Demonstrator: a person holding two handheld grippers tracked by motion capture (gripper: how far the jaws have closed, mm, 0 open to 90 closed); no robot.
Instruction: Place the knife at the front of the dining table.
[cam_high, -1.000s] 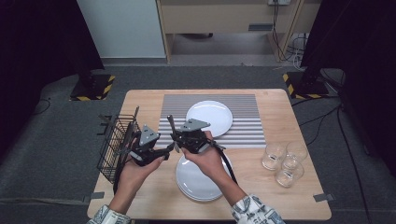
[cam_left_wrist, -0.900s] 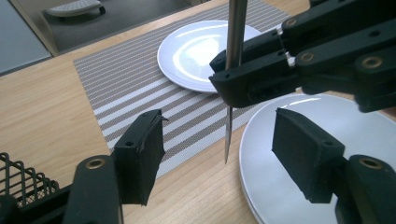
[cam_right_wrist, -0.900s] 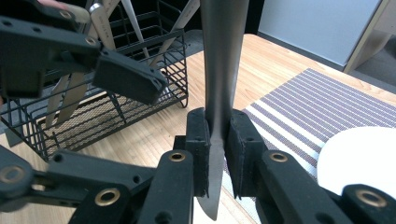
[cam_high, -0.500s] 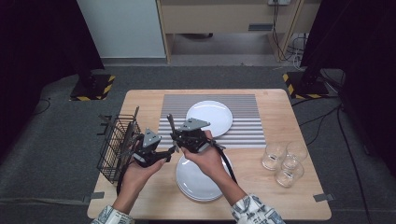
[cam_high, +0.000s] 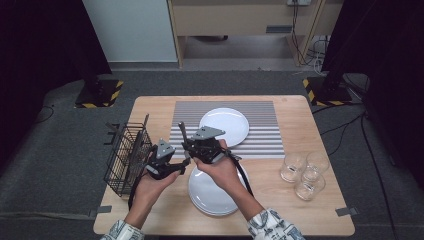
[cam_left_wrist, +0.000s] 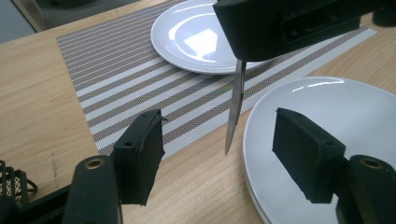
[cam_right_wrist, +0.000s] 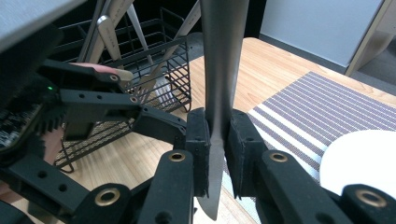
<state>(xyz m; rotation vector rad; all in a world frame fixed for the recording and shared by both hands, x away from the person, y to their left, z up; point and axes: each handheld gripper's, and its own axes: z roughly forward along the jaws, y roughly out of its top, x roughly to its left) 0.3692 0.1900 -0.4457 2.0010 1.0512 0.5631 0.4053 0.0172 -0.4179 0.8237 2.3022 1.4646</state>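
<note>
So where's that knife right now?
The knife is clamped upright in the right gripper, above the table's near left part, between the wire basket and the nearer plate.

From the high view I get even overhead light on the surface (cam_high: 300, 125), while the floor at 9 and 3 o'clock falls into near black. The upper plate (cam_left_wrist: 196, 37) in the left gripper view carries white glare patches. In the right gripper view the knife blade (cam_right_wrist: 222, 60) shines softly, and the near jaws look slightly blurred. Shadows stay faint.
</note>
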